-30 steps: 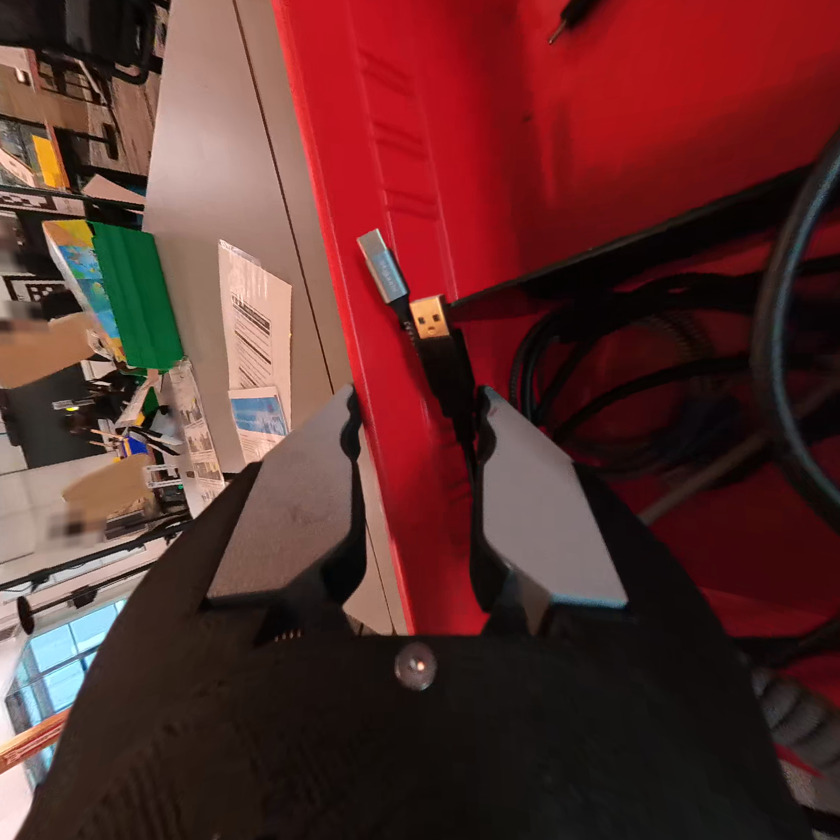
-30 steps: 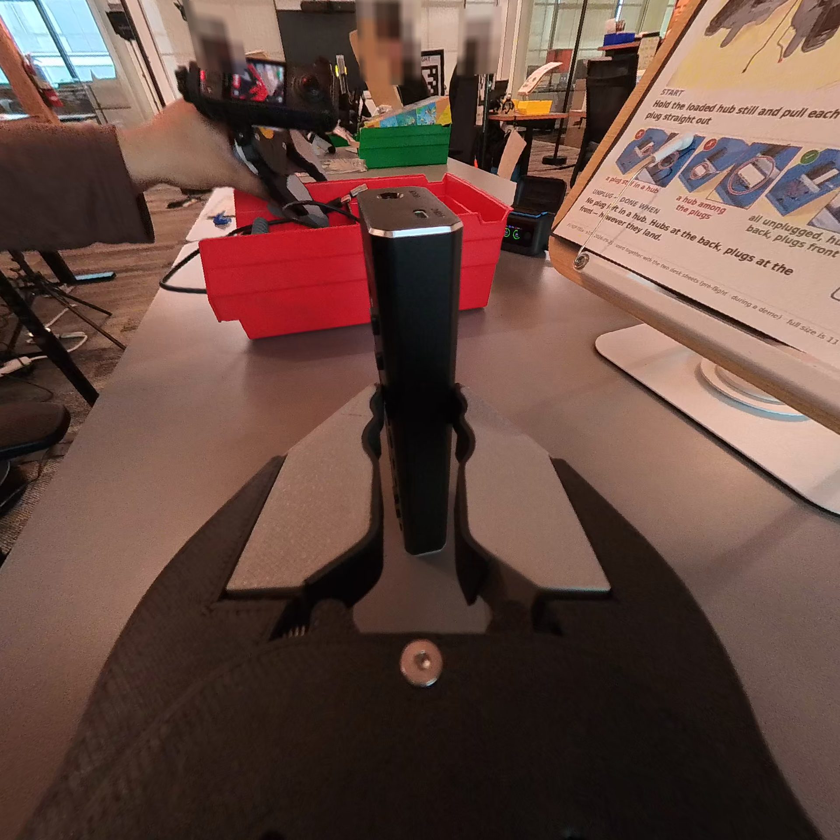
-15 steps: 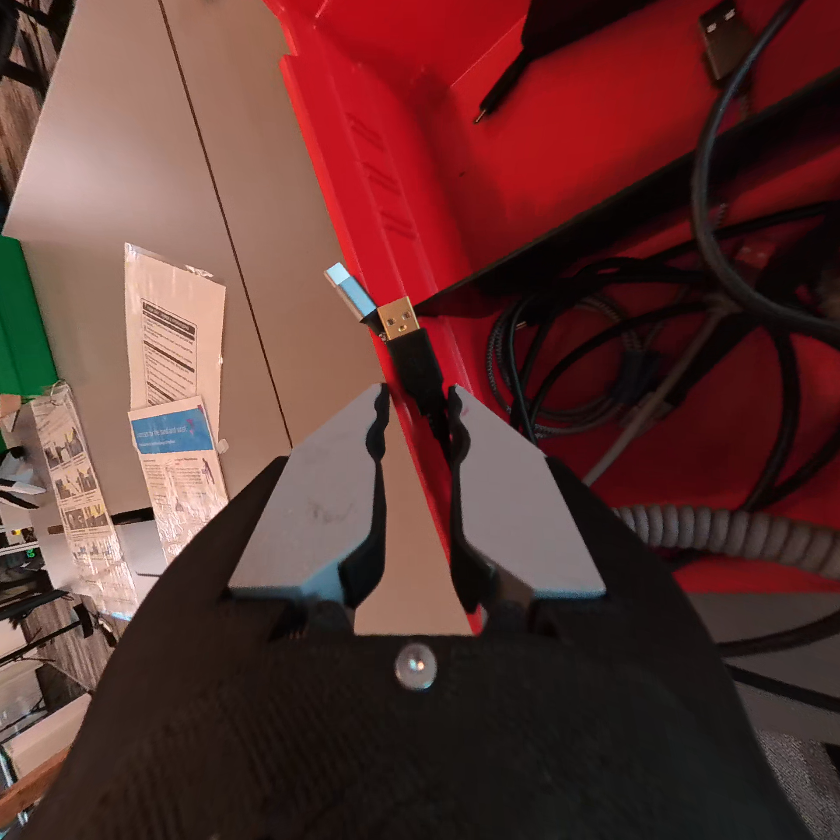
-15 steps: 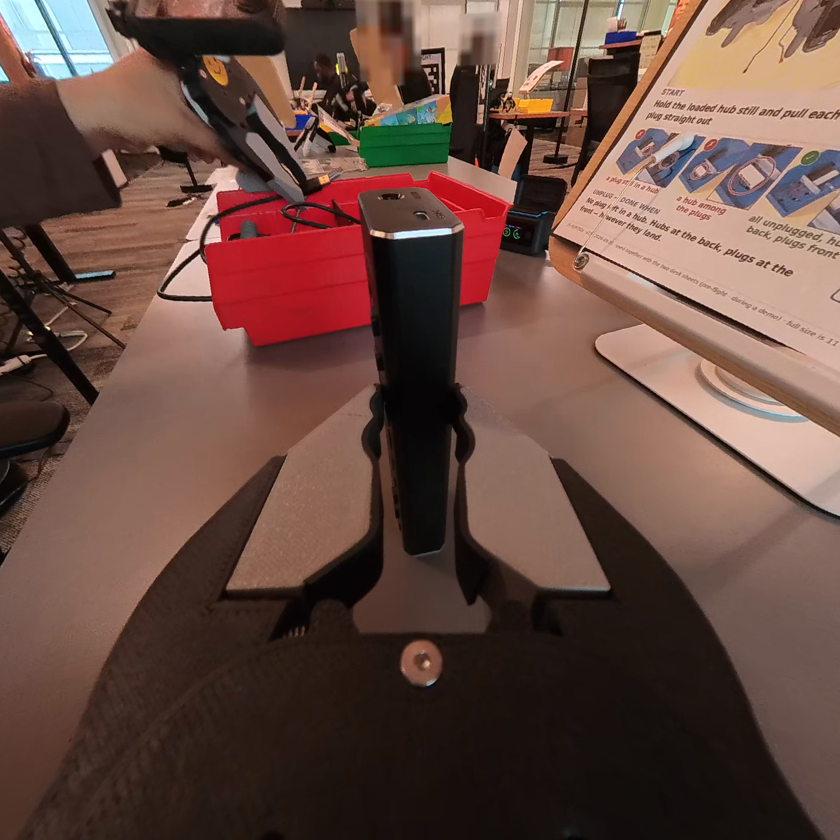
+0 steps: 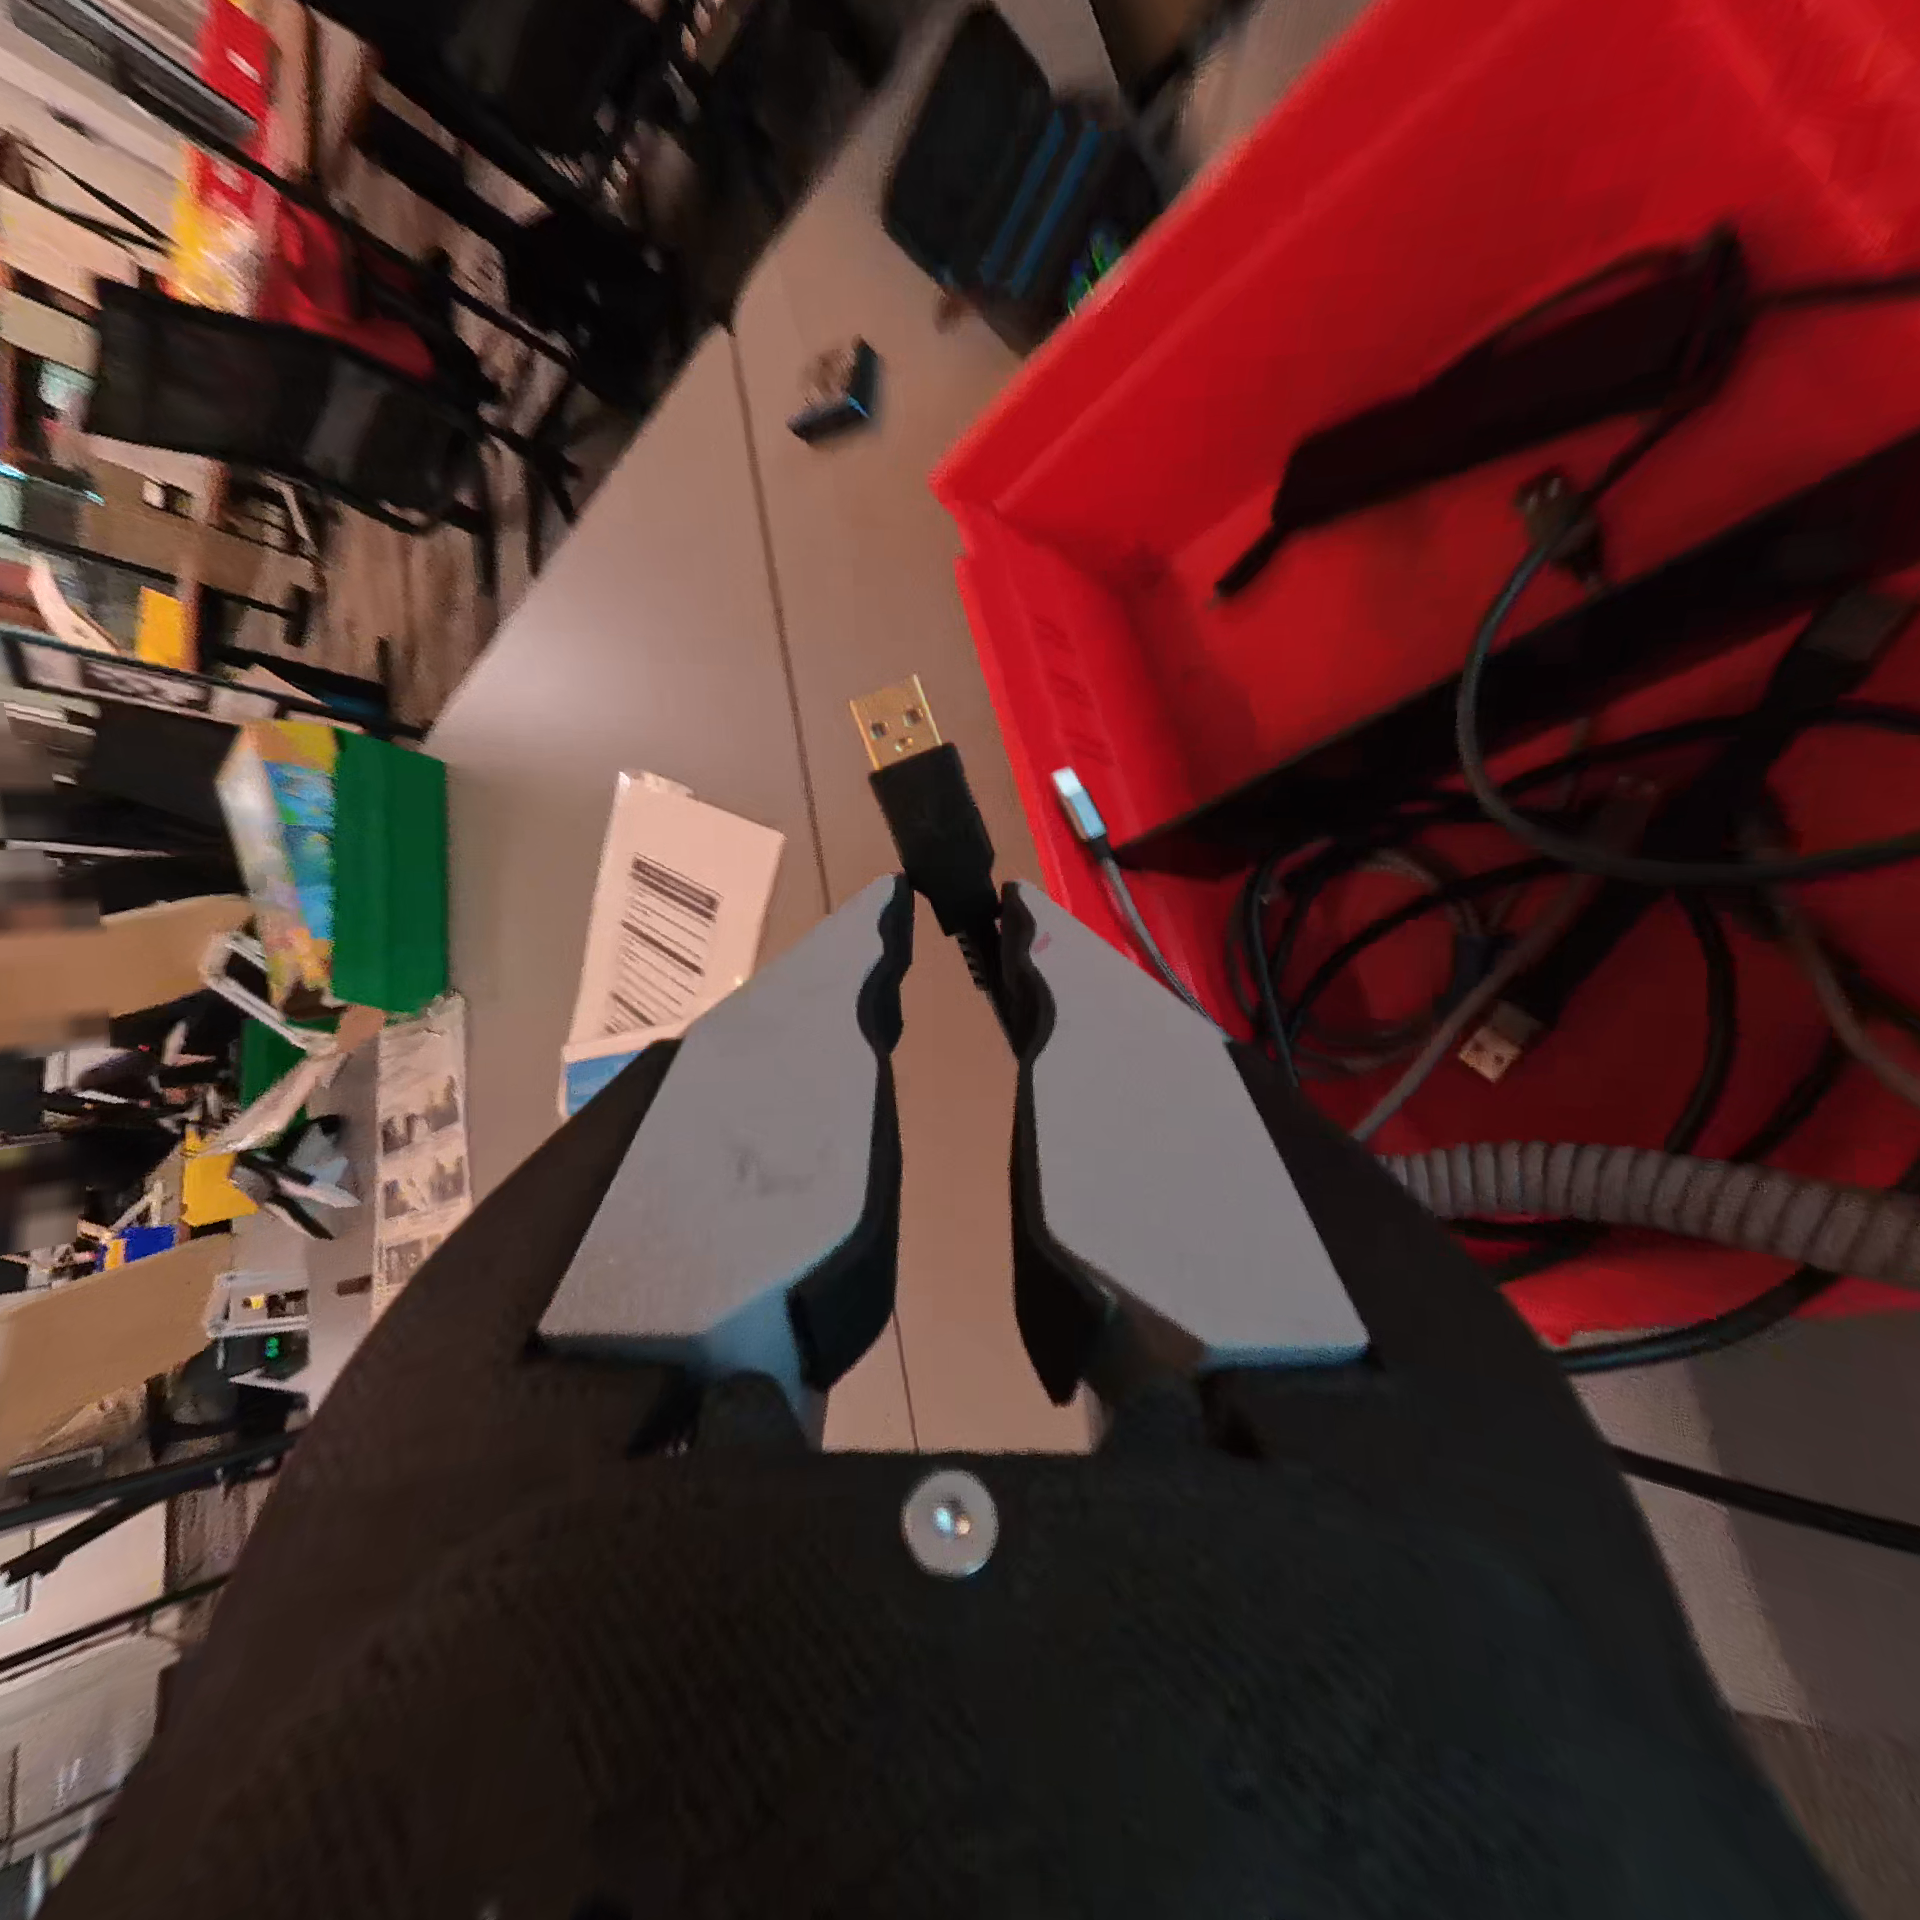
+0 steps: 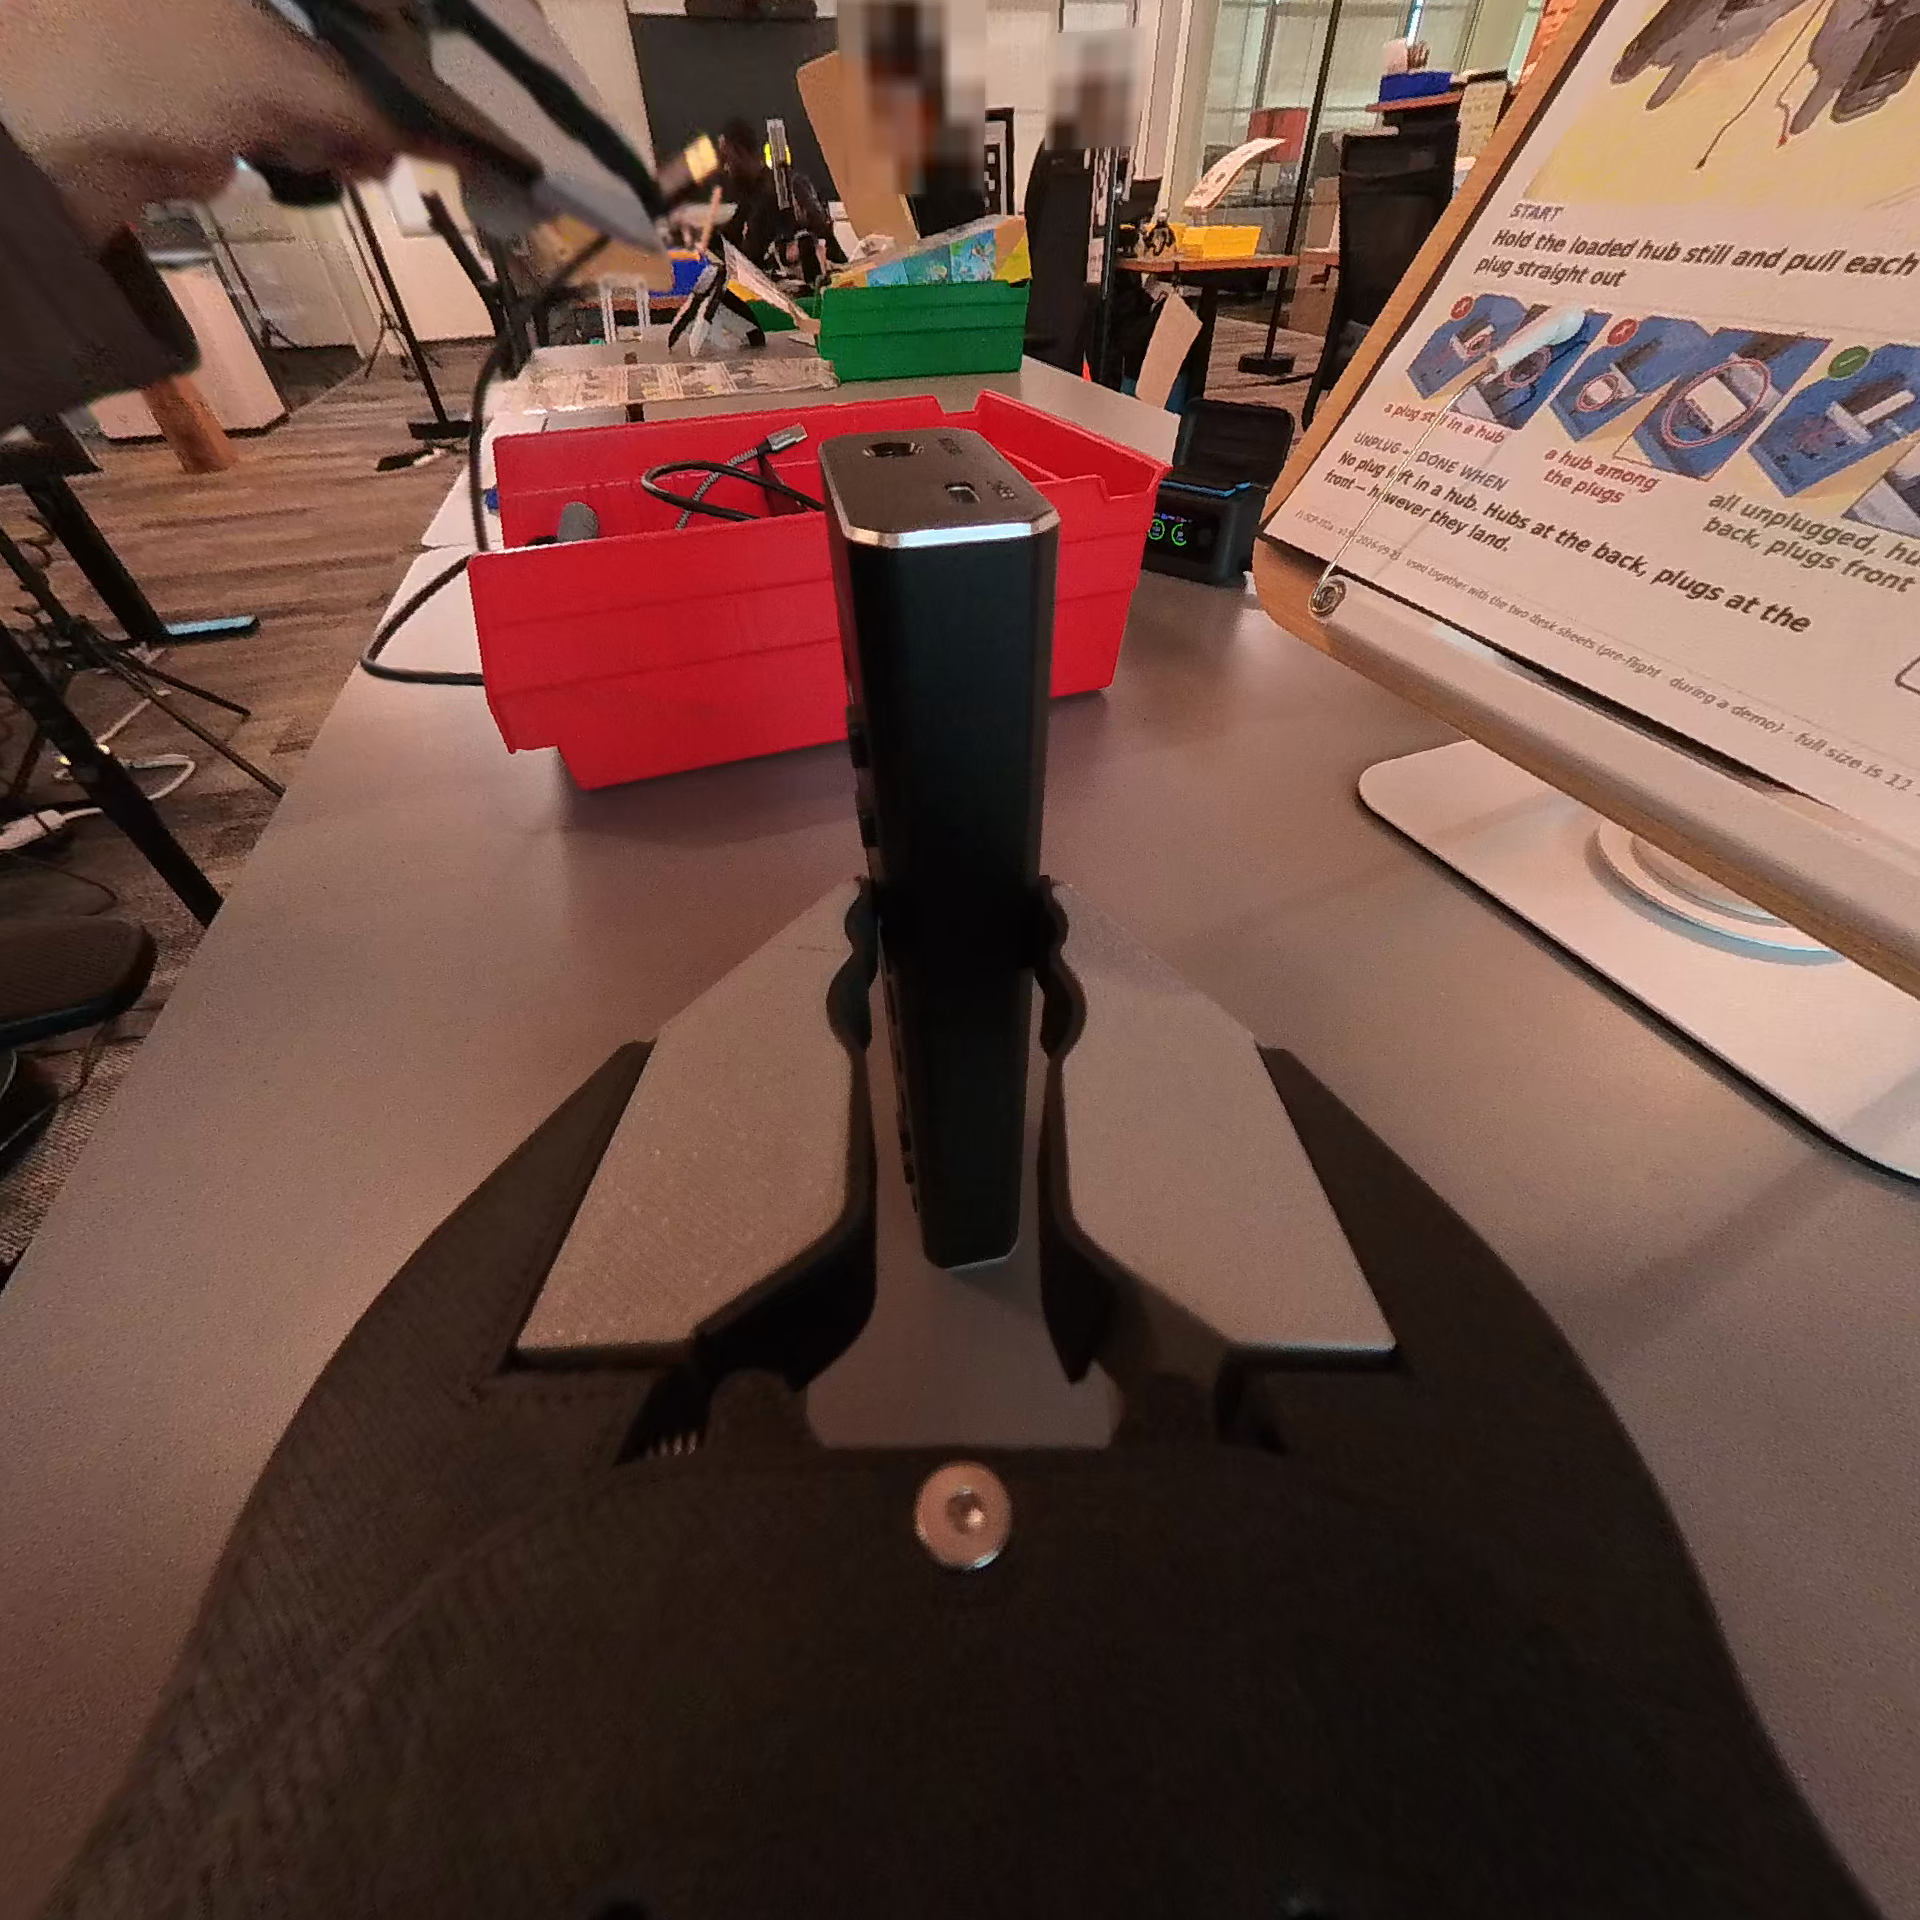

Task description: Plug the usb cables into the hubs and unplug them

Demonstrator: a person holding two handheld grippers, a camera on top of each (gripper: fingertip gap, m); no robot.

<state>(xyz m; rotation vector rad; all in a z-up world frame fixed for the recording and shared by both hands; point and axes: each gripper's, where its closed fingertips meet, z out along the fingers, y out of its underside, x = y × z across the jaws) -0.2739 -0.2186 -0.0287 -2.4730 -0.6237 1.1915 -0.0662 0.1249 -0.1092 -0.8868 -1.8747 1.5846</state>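
My left gripper [image 5: 951, 902] is shut on a black USB cable [image 5: 928, 821] just behind its gold plug [image 5: 896, 719], held in the air above the grey table beside the red bin [image 5: 1299, 540]. My right gripper [image 6: 951, 914] is shut on a black hub [image 6: 940, 790], held upright over the table with its ports on the top end. In the right wrist view the left gripper [image 6: 623, 197] shows blurred at the upper left, held by a hand [image 6: 177, 114], with the gold plug [image 6: 694, 158] sticking out, above and left of the hub.
The red bin [image 6: 727, 644] holds several tangled cables [image 5: 1558, 883] and a silver-tipped plug [image 5: 1077, 805]. A tilted instruction board [image 6: 1662, 416] on a white stand is at the right. Paper sheets [image 5: 665, 914] and green bins [image 6: 920, 327] lie beyond. One gripper's finger ends stand about 40 cm off the other's.
My left gripper has lifted the USB cable out of the red bin and swung it up and away over the table. The right gripper and hub have not moved.
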